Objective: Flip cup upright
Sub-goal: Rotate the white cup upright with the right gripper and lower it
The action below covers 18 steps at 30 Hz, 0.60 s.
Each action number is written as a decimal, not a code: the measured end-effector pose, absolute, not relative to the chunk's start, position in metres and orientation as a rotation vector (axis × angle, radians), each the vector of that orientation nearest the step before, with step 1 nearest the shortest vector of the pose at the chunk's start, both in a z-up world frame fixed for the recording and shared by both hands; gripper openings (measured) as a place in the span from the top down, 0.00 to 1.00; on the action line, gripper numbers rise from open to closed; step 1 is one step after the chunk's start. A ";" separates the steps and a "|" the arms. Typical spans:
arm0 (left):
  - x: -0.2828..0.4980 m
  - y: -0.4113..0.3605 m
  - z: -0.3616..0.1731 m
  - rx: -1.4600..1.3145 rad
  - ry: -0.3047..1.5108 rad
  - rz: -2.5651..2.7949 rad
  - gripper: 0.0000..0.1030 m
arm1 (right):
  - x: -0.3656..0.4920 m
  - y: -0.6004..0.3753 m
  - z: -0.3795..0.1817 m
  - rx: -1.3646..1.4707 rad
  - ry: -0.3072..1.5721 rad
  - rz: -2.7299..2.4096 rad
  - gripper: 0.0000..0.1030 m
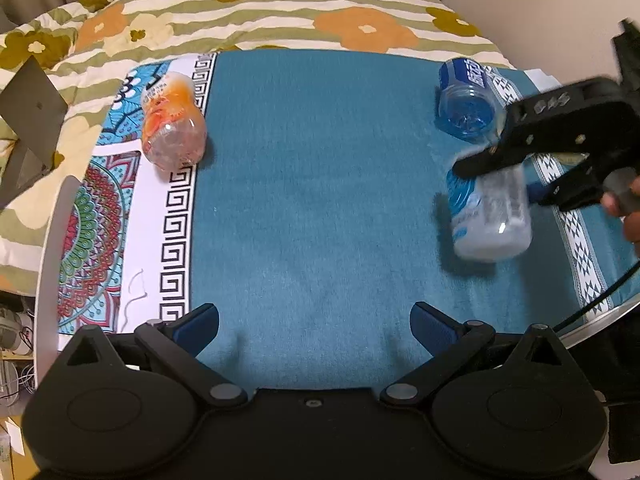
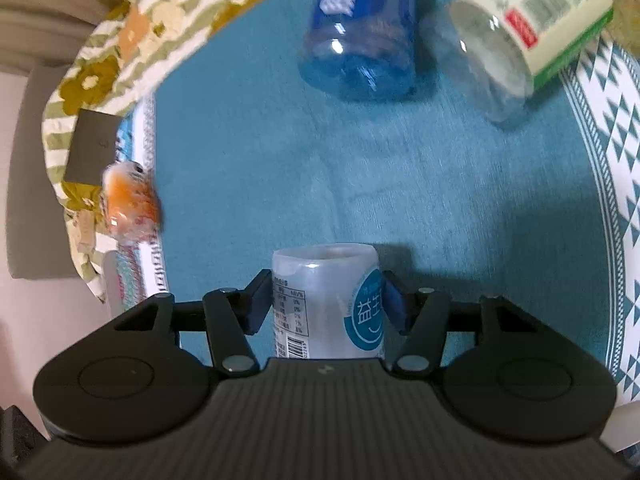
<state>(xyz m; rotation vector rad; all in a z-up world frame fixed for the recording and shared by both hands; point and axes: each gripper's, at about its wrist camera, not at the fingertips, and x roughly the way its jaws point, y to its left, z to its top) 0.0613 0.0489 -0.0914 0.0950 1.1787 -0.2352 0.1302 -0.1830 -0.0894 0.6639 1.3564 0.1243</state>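
My right gripper pinches the clear cup; turned fast, it could slip and hit the blue cup ahead. My left gripper is spread.

Teal cloth with patterned borders covers the table. Floral quilt behind it. Grey panel leans far left. Cable crosses the near-right table edge.
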 end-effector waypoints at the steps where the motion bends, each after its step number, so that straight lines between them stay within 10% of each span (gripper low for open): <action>1: 0.060 0.050 -0.090 0.095 1.172 -0.231 0.00 | 0.129 -0.182 -0.081 0.651 1.323 0.130 0.30; 18: 0.053 0.068 -0.103 0.102 1.157 -0.220 0.00 | 0.051 -0.110 -0.100 0.198 0.624 0.036 0.29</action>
